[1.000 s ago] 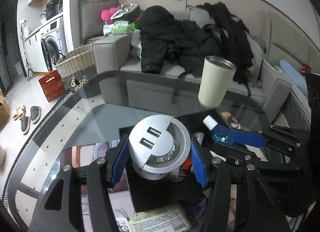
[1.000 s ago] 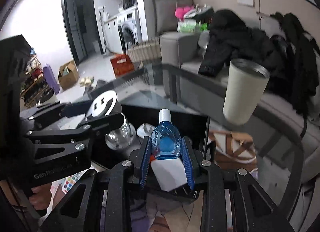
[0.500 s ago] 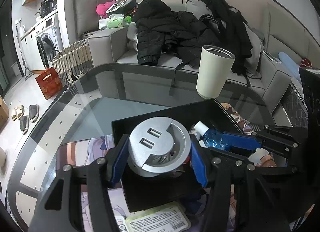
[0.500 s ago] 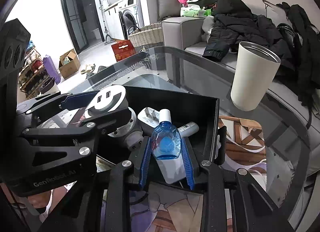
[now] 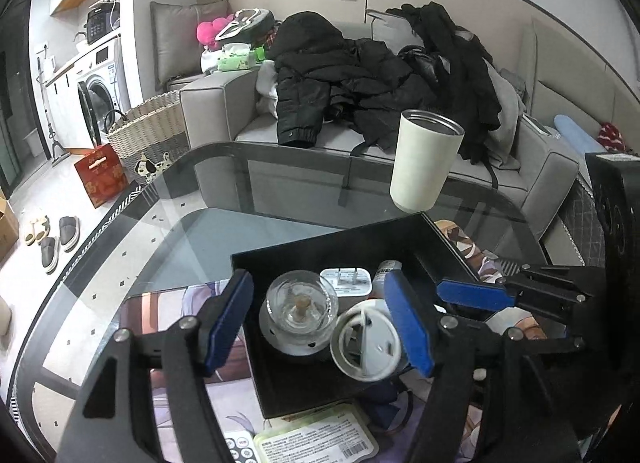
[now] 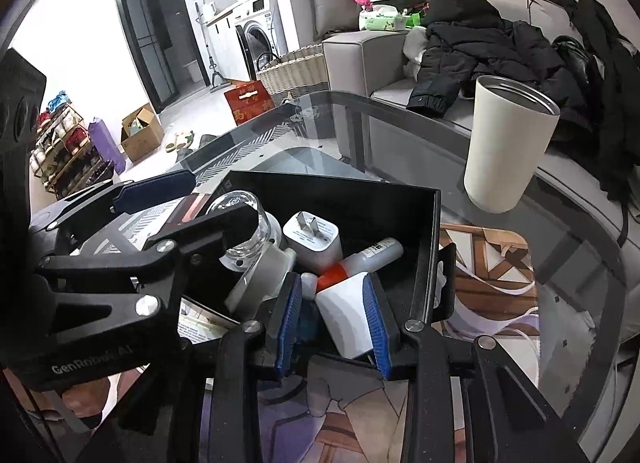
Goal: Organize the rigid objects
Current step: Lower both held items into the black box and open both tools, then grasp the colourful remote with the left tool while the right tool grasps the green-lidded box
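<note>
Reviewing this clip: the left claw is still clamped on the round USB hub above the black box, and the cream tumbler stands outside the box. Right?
Not quite. The left wrist view shows the left claw open, its jaws having just widened; the round USB hub lies tipped inside the black box. The cream tumbler does stand outside it.

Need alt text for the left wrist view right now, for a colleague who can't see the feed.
The left gripper, fingers just opened, hovers over a black box on a glass table; inside lie a round silver socket, a glass jar and a white charger. A cream cup stands beyond.
</note>
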The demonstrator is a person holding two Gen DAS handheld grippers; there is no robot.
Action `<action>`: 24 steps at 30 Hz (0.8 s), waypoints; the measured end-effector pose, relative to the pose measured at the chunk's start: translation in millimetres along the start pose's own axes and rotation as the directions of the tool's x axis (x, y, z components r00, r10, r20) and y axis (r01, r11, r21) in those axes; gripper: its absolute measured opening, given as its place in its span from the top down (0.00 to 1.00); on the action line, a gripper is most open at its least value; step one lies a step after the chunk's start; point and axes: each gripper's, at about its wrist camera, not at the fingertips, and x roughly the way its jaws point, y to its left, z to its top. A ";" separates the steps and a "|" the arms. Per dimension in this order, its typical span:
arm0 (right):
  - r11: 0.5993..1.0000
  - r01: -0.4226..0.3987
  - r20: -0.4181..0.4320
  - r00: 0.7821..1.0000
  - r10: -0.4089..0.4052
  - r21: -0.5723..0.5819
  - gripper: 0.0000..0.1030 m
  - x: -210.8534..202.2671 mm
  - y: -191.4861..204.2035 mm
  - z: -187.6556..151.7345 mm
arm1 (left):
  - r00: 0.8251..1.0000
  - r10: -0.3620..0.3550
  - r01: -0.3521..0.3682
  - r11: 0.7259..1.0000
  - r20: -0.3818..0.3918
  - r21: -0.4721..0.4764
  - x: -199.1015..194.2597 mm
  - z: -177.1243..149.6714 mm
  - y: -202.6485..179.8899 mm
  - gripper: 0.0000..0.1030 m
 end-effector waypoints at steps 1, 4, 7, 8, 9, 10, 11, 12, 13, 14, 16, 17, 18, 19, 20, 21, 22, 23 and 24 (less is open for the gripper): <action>1.000 0.001 0.007 1.000 -0.001 0.002 0.69 -2.1 0.5 -0.9 | 1.000 -0.001 0.001 1.000 0.007 -0.001 -2.3 -0.3 0.5 0.33; 1.000 0.005 0.044 0.999 -0.005 0.005 0.68 -12.0 2.4 -2.4 | 0.999 -0.006 0.006 1.000 0.047 -0.004 -15.1 -1.7 4.5 0.33; 1.000 0.012 0.136 0.991 -0.012 -0.003 0.68 -34.6 8.6 -3.3 | 0.995 -0.017 0.022 0.999 0.098 -0.044 -33.3 -2.2 15.7 0.33; 1.000 0.014 0.169 0.986 -0.012 -0.012 0.68 -42.2 12.5 -3.9 | 0.991 -0.015 0.023 0.998 0.130 -0.058 -43.5 -2.7 20.3 0.33; 1.000 0.004 0.204 0.979 0.001 -0.022 0.68 -50.3 14.4 -4.0 | 0.988 -0.008 0.018 0.998 0.153 -0.062 -51.3 -3.5 22.5 0.33; 0.999 -0.019 0.247 0.969 0.029 -0.043 0.68 -60.3 20.3 -5.4 | 0.982 0.007 0.006 0.998 0.189 -0.066 -62.9 -5.3 25.6 0.33; 0.998 -0.027 0.275 0.961 0.043 -0.063 0.68 -66.8 26.3 -6.9 | 0.973 0.025 -0.009 0.998 0.229 -0.070 -76.4 -8.4 28.3 0.33; 0.995 -0.028 0.309 0.949 0.056 -0.093 0.67 -74.6 34.4 -9.4 | 0.964 0.039 -0.020 0.997 0.263 -0.073 -86.2 -11.4 29.8 0.33; 0.993 -0.025 0.337 0.939 0.064 -0.119 0.67 -80.9 41.3 -11.9 | 0.947 0.061 -0.042 0.997 0.317 -0.066 -102.3 -16.5 31.2 0.32; 0.987 -0.024 0.371 0.925 0.082 -0.160 0.63 -88.4 50.9 -15.3 | 0.937 0.077 -0.063 0.997 0.340 -0.051 -111.7 -19.4 31.5 0.31; 0.975 -0.021 0.415 0.903 0.114 -0.223 0.55 -99.7 66.8 -21.6 | 0.922 0.107 -0.103 0.994 0.372 -0.031 -126.5 -27.2 32.5 0.30; 0.972 -0.019 0.432 0.894 0.122 -0.234 0.54 -103.9 71.4 -24.4 | 0.917 0.116 -0.113 0.993 0.382 -0.032 -132.7 -31.2 35.0 0.28; 0.969 -0.028 0.440 0.888 0.137 -0.245 0.54 -106.9 76.3 -26.7 | 0.915 0.114 -0.108 0.993 0.386 -0.038 -138.5 -36.1 38.3 0.26; 0.967 -0.044 0.431 0.889 0.153 -0.253 0.54 -107.9 79.2 -26.9 | 0.919 0.101 -0.092 0.995 0.381 -0.044 -143.1 -40.7 42.9 0.20; 0.961 -0.068 0.410 0.895 0.177 -0.267 0.54 -107.0 83.8 -27.0 | 0.926 0.096 -0.083 0.995 0.366 -0.051 -145.8 -45.2 47.8 0.19; 0.956 -0.085 0.385 0.903 0.193 -0.281 0.54 -104.4 87.4 -27.4 | 0.930 0.099 -0.083 0.995 0.354 -0.060 -147.2 -48.7 51.0 0.19; 0.949 -0.102 0.350 0.913 0.209 -0.300 0.54 -100.0 92.7 -28.1 | 0.938 0.106 -0.087 0.994 0.329 -0.071 -146.9 -53.0 55.6 0.18; 0.942 -0.113 0.324 0.920 0.218 -0.315 0.53 -96.0 97.0 -29.4 | 0.949 0.110 -0.091 0.993 0.295 -0.077 -144.0 -56.2 58.3 0.15; 0.932 -0.125 0.274 0.935 0.226 -0.341 0.53 -88.3 102.7 -30.4 | 0.968 0.111 -0.094 0.992 0.226 -0.082 -136.2 -59.8 63.8 0.14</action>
